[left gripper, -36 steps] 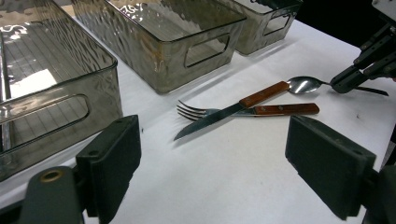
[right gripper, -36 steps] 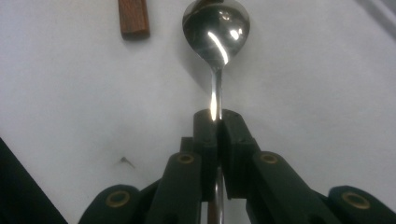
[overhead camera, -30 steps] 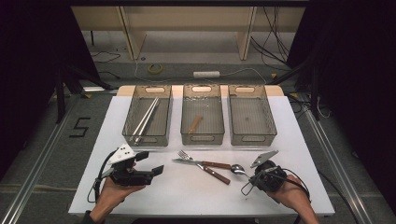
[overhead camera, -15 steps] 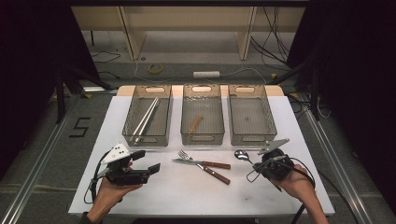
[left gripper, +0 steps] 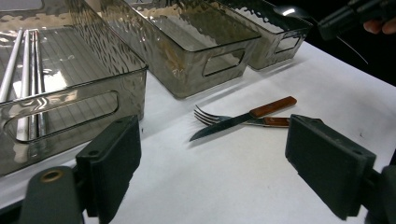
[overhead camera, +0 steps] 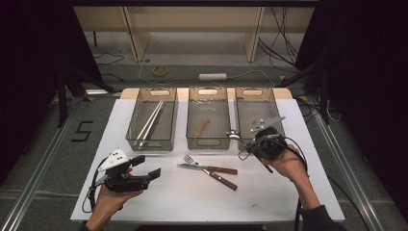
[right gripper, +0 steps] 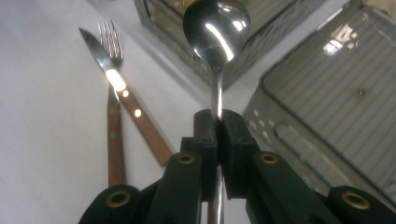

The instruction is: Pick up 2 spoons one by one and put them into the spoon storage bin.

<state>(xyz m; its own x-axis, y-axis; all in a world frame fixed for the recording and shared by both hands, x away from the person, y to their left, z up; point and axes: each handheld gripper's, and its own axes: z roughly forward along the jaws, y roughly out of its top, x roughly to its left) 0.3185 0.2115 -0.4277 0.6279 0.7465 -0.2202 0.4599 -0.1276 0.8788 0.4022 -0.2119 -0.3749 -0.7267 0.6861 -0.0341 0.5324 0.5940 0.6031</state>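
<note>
On the worktop [overhead camera: 298,192], three bins [overhead camera: 208,126] stand beyond a knife [overhead camera: 207,168] and fork [overhead camera: 209,172]. Left tongs [overhead camera: 146,167] gape wide. Right tongs [right gripper: 217,122] pinch the spoon [right gripper: 216,28] by its handle, raised near the right bin; it looks light, stiff and slippery.

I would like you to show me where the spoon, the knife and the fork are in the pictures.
spoon [right gripper: 216,29], right gripper view, on the shiny bowl.
knife [left gripper: 219,127], left gripper view, on the blade.
fork [overhead camera: 190,160], high view, on the tines.
</note>
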